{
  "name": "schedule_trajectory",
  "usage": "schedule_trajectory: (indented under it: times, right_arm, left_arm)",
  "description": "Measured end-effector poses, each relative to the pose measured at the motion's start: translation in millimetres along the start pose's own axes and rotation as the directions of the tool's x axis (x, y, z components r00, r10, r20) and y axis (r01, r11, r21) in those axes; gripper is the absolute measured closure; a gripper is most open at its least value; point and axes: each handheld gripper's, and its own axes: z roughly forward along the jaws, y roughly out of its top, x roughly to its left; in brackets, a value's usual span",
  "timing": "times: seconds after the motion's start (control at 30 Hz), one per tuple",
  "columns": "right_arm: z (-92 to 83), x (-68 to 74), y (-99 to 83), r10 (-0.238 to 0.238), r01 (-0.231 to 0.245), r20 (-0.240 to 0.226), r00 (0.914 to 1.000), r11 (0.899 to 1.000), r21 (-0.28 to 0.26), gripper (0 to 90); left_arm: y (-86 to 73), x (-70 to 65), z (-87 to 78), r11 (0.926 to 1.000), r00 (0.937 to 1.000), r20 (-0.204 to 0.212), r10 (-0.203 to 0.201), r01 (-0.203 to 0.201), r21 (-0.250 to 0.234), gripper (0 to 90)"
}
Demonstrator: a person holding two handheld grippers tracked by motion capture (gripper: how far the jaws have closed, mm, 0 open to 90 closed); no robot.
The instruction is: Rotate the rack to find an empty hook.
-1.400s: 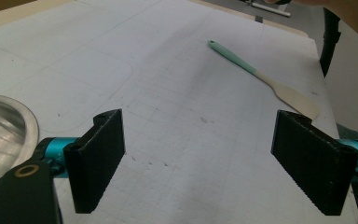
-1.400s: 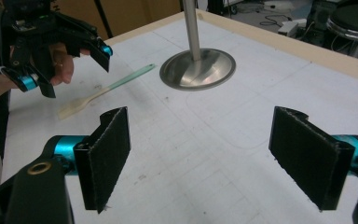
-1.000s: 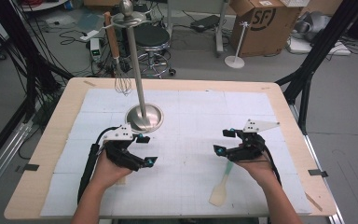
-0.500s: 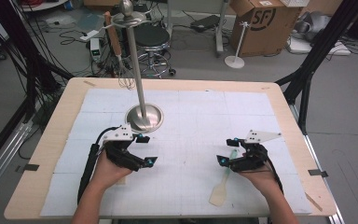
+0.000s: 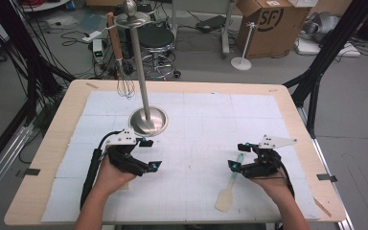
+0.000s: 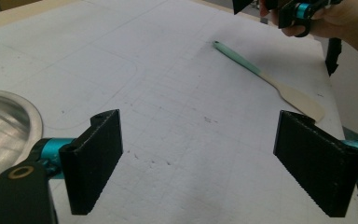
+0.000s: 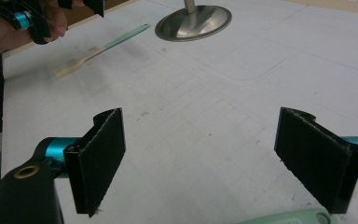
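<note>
- You work at a wooden table (image 5: 52,158) covered by a white gridded mat (image 5: 206,124). Cables, a stool and a cardboard box sit on the floor behind it.
- A metal stand (image 5: 146,120) rises from its round base on the mat's far left part. A whisk (image 5: 124,86) hangs from its top.
- Your left hand (image 5: 110,175) rests low on the mat, just on your side of the stand's base. Its forearm comes straight in from the near edge.
- The left gripper (image 5: 150,153) points toward the table's middle. Its jaws stand wide apart, with bare mat between them.
- Your right hand (image 5: 268,179) lies on the right of the mat, the wrist turned so that the right gripper (image 5: 237,155) aims leftward.
- The right gripper's jaws gape wide and grip nothing.
- The spatula (image 5: 230,184) lies flat on the mat. Its mint handle end sits right at the right gripper's jaws, and its pale blade points toward the near edge.
- In the right gripper view, a second spatula (image 7: 98,49) lies on the mat near your left hand.
- Against the earlier frames, your right hand has sunk a little toward the spatula's handle. Your left hand has kept its place, and the spatula has not shifted.
</note>
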Motion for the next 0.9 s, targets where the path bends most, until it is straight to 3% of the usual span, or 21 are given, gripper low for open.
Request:
schedule_trajectory:
  times: [0.33, 0.53, 0.9]
  right_arm:
    - [0.4, 0.0, 0.1, 0.000, 0.000, 0.001, 1.0000, 1.000, 0.002, 15.7]
    - [0.3, -0.4, 0.3, 0.002, -0.002, 0.002, 1.0000, 1.000, 0.001, 15.7]
    - [0.1, -0.8, -0.2, 0.005, -0.005, 0.001, 1.0000, 1.000, 0.004, 15.7]
  left_arm:
    - [-2.2, 0.1, -1.0, 0.9988, 0.9970, -0.066, -0.040, 0.039, -0.030, 15.2]
    - [-7.0, 2.8, -4.0, 0.9956, 0.9909, -0.110, -0.077, 0.071, -0.062, 14.9]
    - [-6.3, 2.9, -6.1, 0.9949, 0.9915, -0.105, -0.077, 0.070, -0.073, 14.9]
